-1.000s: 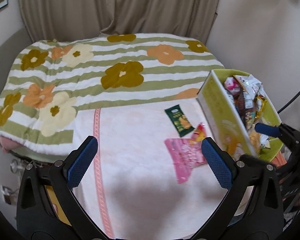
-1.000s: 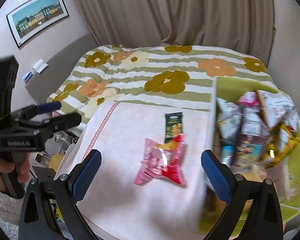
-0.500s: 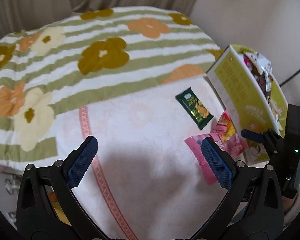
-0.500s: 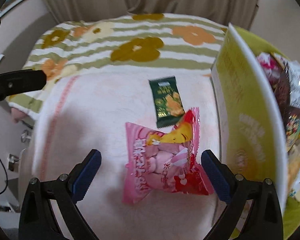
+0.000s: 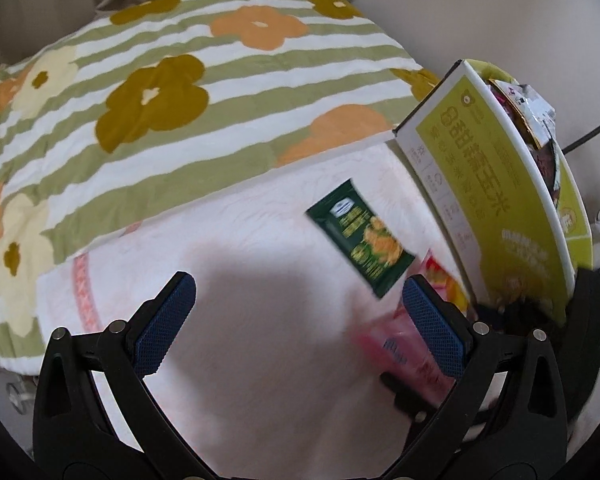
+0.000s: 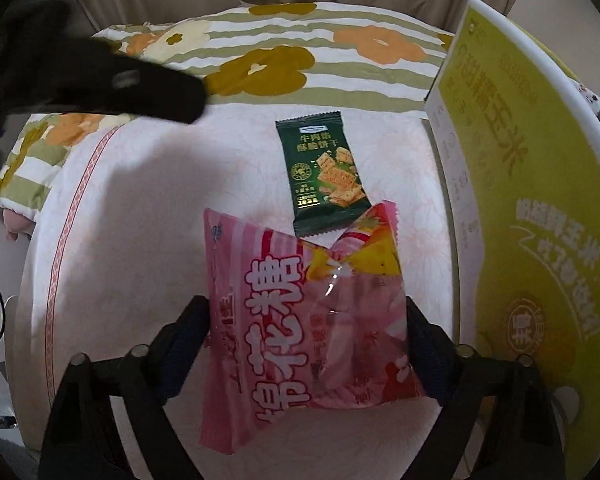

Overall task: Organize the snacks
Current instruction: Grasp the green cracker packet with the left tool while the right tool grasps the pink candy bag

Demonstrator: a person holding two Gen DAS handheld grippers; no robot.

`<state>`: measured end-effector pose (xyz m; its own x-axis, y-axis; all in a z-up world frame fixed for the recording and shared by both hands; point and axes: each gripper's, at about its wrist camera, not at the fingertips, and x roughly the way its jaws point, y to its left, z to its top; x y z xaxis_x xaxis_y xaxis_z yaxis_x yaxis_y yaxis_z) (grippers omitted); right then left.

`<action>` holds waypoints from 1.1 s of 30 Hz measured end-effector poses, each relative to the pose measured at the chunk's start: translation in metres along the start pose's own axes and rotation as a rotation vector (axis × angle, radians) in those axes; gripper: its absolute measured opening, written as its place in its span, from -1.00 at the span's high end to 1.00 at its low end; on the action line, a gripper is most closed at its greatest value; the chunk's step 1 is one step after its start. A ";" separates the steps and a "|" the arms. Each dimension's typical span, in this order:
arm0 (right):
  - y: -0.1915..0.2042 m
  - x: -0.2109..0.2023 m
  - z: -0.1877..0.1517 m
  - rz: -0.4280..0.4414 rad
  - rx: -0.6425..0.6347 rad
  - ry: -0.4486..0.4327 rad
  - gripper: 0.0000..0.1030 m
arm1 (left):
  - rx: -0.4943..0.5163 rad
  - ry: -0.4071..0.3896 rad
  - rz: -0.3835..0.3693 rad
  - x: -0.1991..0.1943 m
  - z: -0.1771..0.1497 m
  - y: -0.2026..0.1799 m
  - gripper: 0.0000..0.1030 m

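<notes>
A pink marshmallow bag [image 6: 300, 320] lies on the pale pink towel [image 6: 148, 216], between the wide-open fingers of my right gripper [image 6: 306, 344], which straddles it. A dark green cracker packet [image 6: 324, 178] lies just beyond it, touching the bag's top corner. In the left wrist view the green packet [image 5: 360, 240] is ahead and to the right of my open, empty left gripper [image 5: 300, 316], and the pink bag [image 5: 404, 348] is blurred behind its right finger. A yellow-green snack box [image 5: 496, 184] full of packets stands at the right.
The towel lies on a striped, flowered quilt [image 5: 160, 92]. Curtains and a wall are behind. The box wall [image 6: 532, 216] stands close on the right of the right gripper. The left gripper's arm [image 6: 80, 80] crosses the upper left of the right wrist view.
Both grippers have moved forward and down toward the snacks. The right gripper now straddles the pink bag. The left gripper has come closer to the green packet.
</notes>
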<state>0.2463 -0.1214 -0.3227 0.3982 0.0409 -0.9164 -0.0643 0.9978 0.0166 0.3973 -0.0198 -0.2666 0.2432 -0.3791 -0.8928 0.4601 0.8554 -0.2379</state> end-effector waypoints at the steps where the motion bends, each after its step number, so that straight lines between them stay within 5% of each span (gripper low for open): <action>1: -0.002 -0.002 -0.002 -0.002 0.006 -0.004 -0.49 | 0.000 0.006 0.003 0.005 0.004 -0.005 -0.99; 9: -0.002 -0.015 -0.026 0.002 0.006 -0.012 -0.41 | -0.009 0.058 0.054 0.051 0.029 -0.040 -1.00; 17: 0.001 -0.025 -0.045 0.020 -0.011 0.009 -0.41 | 0.043 0.153 0.223 0.102 0.034 -0.061 -1.00; 23: -0.009 -0.024 -0.035 0.043 0.011 0.011 -0.41 | 0.040 0.166 0.255 0.093 0.018 -0.047 -0.98; 28: -0.005 -0.025 -0.032 0.054 0.014 0.002 -0.41 | 0.041 0.163 0.212 0.088 0.019 -0.044 -0.83; 33: -0.008 -0.026 -0.034 0.064 0.019 0.000 -0.41 | 0.131 0.163 0.209 0.092 0.021 -0.060 -0.33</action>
<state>0.2053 -0.1322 -0.3127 0.3942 0.1044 -0.9131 -0.0719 0.9940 0.0826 0.4096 -0.1137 -0.3268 0.2088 -0.1291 -0.9694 0.5232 0.8522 -0.0009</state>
